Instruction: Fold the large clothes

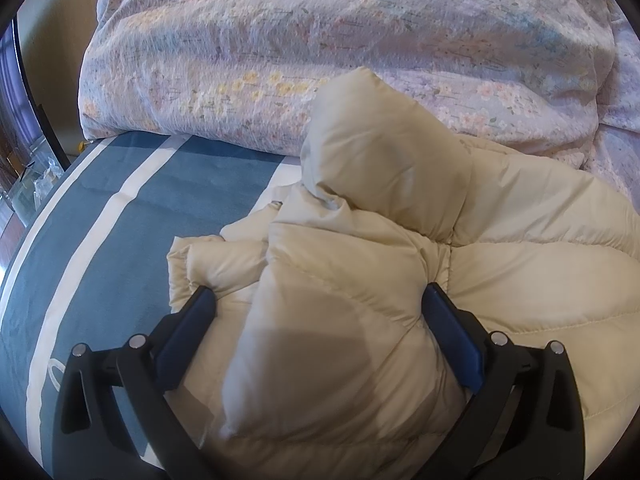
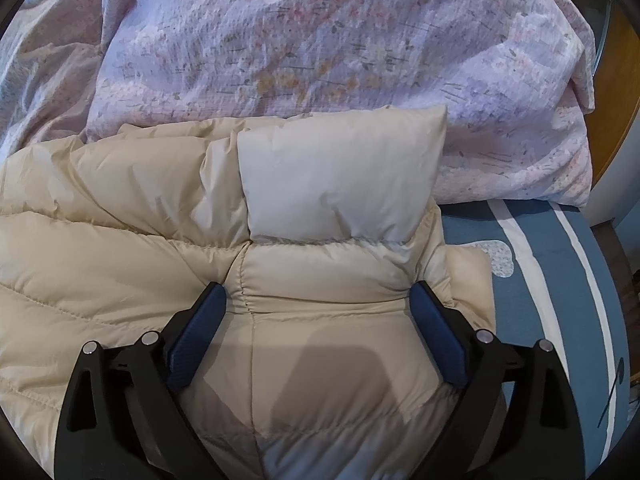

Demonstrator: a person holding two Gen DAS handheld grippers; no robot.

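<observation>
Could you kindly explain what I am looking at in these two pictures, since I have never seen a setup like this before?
There is no robot here: a person holds a two-finger gripper in each hand, and a fisheye camera on each looks forward along its fingers. One picture is from the left gripper, the other from the right gripper; the black arms with blue pads are the fingers. A cream puffer jacket lies on a bed with a blue and white striped sheet, in front of a bunched floral quilt. Each gripper stands wide open with padded jacket bulging between its fingers. Whether the left pads press on it is unclear; the right appears to hold nothing.
</observation>
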